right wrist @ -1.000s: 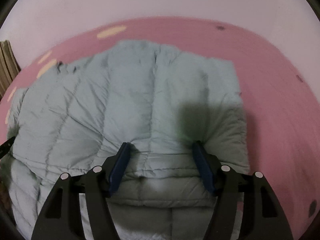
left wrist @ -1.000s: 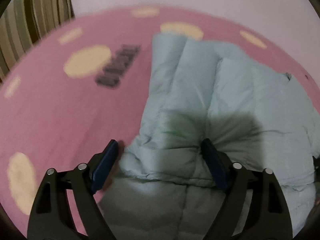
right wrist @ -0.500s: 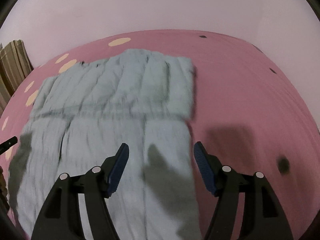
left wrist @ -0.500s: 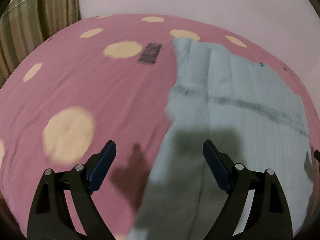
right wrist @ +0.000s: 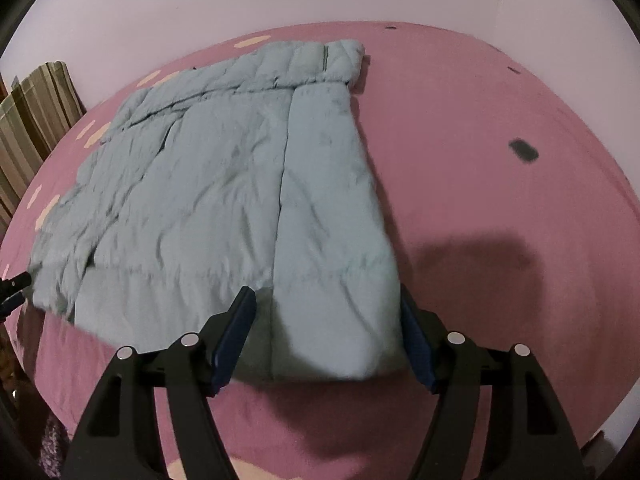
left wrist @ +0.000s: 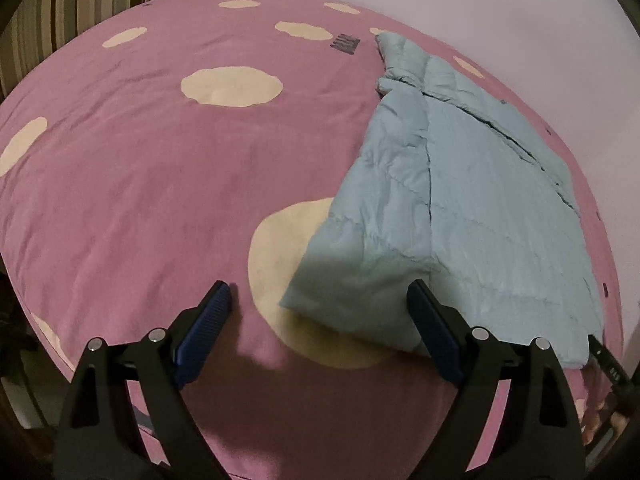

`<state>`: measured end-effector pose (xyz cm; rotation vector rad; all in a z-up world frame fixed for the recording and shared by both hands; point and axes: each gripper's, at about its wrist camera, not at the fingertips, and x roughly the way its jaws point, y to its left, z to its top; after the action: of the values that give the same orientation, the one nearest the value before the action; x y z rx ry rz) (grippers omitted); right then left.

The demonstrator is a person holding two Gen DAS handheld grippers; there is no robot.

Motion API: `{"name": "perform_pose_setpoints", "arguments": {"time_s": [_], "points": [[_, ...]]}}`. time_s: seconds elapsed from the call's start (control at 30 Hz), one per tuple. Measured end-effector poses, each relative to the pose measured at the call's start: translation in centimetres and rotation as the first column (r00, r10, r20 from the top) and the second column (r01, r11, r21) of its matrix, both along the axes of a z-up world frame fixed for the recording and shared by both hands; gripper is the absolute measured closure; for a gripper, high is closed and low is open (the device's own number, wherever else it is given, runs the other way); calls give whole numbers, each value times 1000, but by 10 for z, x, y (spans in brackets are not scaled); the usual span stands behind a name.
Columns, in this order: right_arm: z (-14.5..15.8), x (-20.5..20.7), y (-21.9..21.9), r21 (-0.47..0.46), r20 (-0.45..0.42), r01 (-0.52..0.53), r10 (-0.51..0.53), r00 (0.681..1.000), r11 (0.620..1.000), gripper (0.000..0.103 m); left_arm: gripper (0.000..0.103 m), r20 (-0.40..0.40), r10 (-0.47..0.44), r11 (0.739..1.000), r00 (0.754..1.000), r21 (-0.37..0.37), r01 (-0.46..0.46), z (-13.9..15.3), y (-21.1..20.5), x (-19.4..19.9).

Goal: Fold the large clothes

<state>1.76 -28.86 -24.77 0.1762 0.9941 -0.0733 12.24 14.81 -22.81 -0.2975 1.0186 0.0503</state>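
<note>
Both the left claw (left wrist: 318, 308) and right claw (right wrist: 328, 320) gape released above the folded blue jacket (right wrist: 224, 200) on the pink bedspread (left wrist: 140, 180)

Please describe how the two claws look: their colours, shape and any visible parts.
The left claw and right claw look alike: black plastic arms with long cut-out slots, round silver screws, and ribbed dark blue fingertips. No cables, markings or sleeves are visible.
</note>
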Motion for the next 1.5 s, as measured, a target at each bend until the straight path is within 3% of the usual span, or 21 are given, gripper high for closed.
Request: {"name": "perform_pose_setpoints", "arguments": {"time_s": [0.2,0.37,0.43,0.57,0.77,0.8,0.83,0.87,0.93,1.0,1.03,1.13,1.5], "points": [[-1,-4,2,0,15,20,-20,1000,1000,34,16,15,-13,1000,1000,-18,13,-4,-5,-1],[1,-9,-1,10,25,51,-51,998,999,34,28,19,-25,1000,1000,-4,25,-4,-11,3],[1,-10,-2,9,22,57,-57,998,998,34,37,20,-37,999,999,-2,37,-5,-15,5],[4,-12,-3,-15,33,68,-68,997,998,34,38,23,-44,999,999,15,44,-6,-20,8],[-3,-12,-12,35,9,83,-83,996,996,34,38,28,-59,998,998,30,58,-8,-23,11],[-3,-12,-10,36,8,75,-75,997,997,35,42,33,-61,998,998,34,60,-8,-24,11],[-3,-12,-9,40,10,65,-66,998,997,38,53,40,-68,997,997,35,66,-7,-26,10],[-3,-12,-7,38,11,60,-60,998,997,50,59,47,-77,997,996,32,76,-7,-27,10],[-4,-11,-4,40,11,44,-45,999,998,61,79,57,-96,995,994,24,95,-6,-29,10],[-3,-10,0,45,18,23,-24,1000,999,79,87,63,-104,995,993,8,104,-4,-32,9],[-2,-11,2,50,23,16,-17,1000,999,83,92,68,-105,995,992,7,104,-3,-33,8],[3,-13,8,41,50,3,-5,999,999,92,97,99,-105,994,990,8,105,4,-35,4],[53,-23,2,98,187,-3,-15,982,995,95,98,195,-66,993,979,-83,83,55,-27,-4]]}}
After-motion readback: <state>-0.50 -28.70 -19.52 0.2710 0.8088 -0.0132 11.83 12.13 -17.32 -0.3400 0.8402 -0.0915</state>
